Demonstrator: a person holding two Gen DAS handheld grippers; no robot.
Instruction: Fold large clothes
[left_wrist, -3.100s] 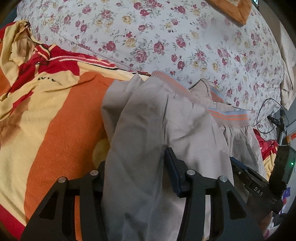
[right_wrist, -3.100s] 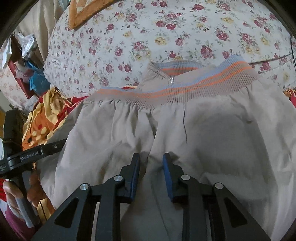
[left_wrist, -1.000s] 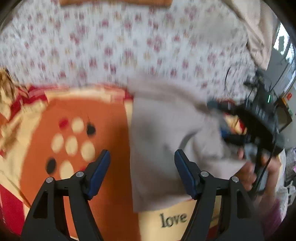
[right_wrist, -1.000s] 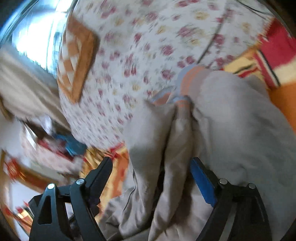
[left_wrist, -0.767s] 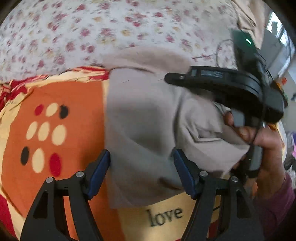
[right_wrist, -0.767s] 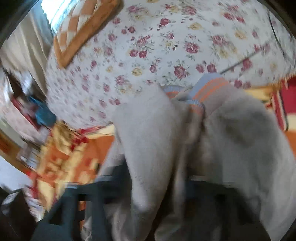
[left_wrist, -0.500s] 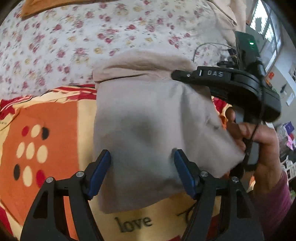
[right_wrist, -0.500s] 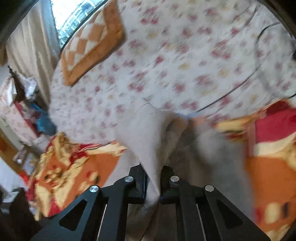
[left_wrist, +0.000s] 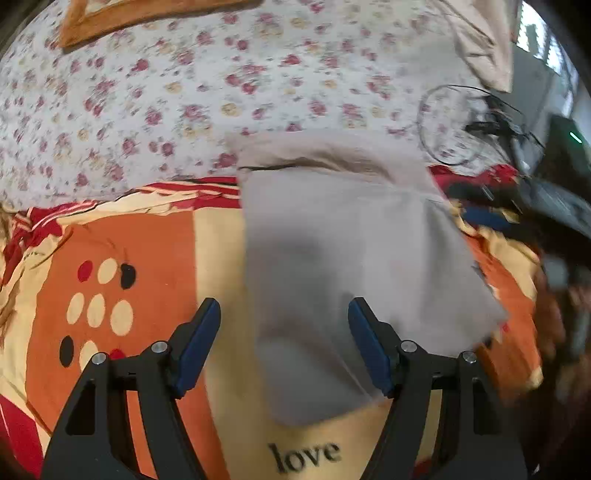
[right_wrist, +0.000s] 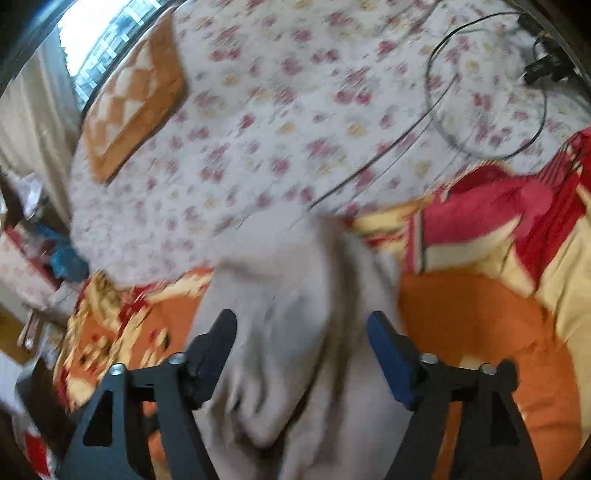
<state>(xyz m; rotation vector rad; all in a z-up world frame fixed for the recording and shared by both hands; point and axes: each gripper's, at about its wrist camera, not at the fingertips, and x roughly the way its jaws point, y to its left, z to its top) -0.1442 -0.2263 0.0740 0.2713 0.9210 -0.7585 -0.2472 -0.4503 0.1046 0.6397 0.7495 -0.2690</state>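
Observation:
A beige garment (left_wrist: 351, 258) lies folded in a compact shape on the orange and yellow blanket (left_wrist: 147, 240), its far edge on the floral sheet. My left gripper (left_wrist: 282, 321) hovers over its near end, open, the pads wide of the cloth. In the right wrist view the same garment (right_wrist: 288, 314) runs between the fingers of my right gripper (right_wrist: 301, 332). Those jaws are opening and the pads do not press the cloth. The right gripper's black body (left_wrist: 554, 210) and the hand (left_wrist: 557, 314) holding it are a blur at the right edge.
A floral sheet (left_wrist: 258, 74) covers the bed beyond the blanket. An orange checked cushion (right_wrist: 136, 103) lies at its far side, and a looped black cable (right_wrist: 480, 92) at the right. The word "love" (left_wrist: 303, 456) is printed on the blanket. Clutter (right_wrist: 37, 240) stands left of the bed.
The right gripper, shut on a fold of the garment half a second ago, has opened, let it go and drawn away to the right. The garment now lies flat and folded.

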